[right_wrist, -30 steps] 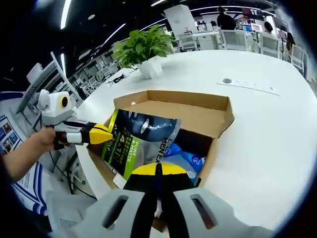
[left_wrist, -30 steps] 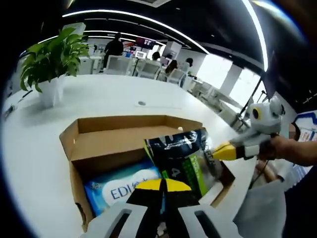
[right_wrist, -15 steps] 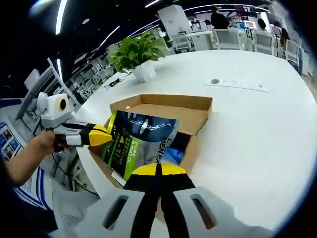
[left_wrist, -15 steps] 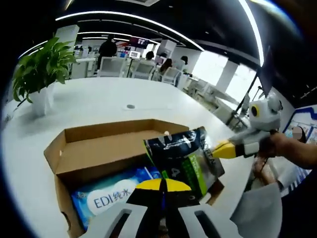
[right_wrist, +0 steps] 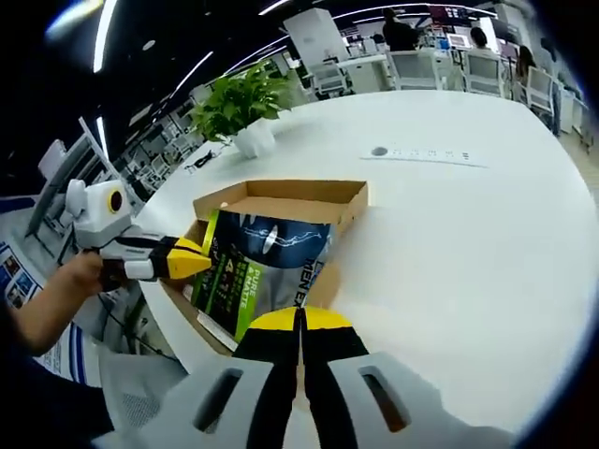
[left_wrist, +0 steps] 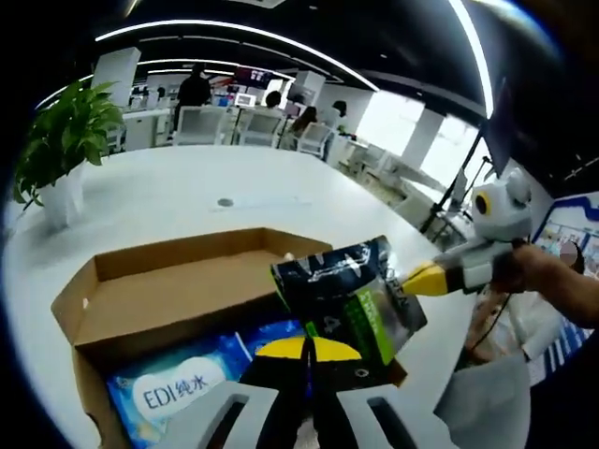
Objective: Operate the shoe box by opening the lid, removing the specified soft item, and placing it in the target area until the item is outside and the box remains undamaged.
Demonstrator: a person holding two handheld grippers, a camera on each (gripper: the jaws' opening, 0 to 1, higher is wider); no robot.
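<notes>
A dark pouch (left_wrist: 346, 304) with a green panel hangs above the open cardboard shoe box (left_wrist: 178, 276). My left gripper (left_wrist: 307, 350) is shut on the pouch's lower edge. In the left gripper view my right gripper (left_wrist: 421, 279) comes in from the right and pinches the pouch's side. Inside the box lies a blue wipes pack (left_wrist: 173, 398). In the right gripper view my right gripper (right_wrist: 299, 321) is shut on the pouch (right_wrist: 267, 267), and my left gripper (right_wrist: 192, 259) holds its left edge over the box (right_wrist: 290, 195).
The box stands on a wide white table (right_wrist: 449, 234) near its edge. A potted plant (left_wrist: 61, 140) (right_wrist: 239, 108) stands behind the box, and a small round disc (left_wrist: 225, 202) is set in the tabletop. Chairs and people are far back. A person's hand (right_wrist: 65, 281) holds the left gripper.
Both grippers have risen with the pouch still held between them. The box looks smaller and lower in the right gripper view, and the wipes pack is now hidden there.
</notes>
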